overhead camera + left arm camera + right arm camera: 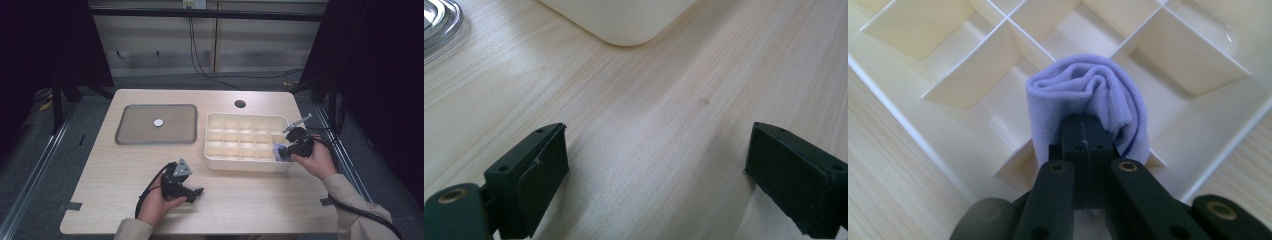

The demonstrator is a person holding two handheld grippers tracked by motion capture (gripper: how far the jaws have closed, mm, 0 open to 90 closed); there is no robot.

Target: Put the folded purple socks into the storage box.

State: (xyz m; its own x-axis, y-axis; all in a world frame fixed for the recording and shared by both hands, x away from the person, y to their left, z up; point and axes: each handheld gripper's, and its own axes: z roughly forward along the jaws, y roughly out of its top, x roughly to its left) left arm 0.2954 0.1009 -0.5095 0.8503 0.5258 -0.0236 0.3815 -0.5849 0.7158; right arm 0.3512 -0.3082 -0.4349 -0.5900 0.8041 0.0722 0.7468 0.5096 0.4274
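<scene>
The right gripper (1083, 145) is clamped on a rolled lilac cloth (1088, 100), its jaws pressed together on the fabric. The cloth sits over the near right corner of the cream divided organizer tray (220, 159), among thin partition walls that crowd it on every side. The left gripper (656, 175) rests low over the bare wooden table (260, 200), jaws wide apart with nothing between them, near the tray's rounded corner. To the left lies a grey metal tray (125, 137) holding a small round disc (158, 122). The cloth's lower end is hidden behind the jaws, so which compartment it enters is unclear.
</scene>
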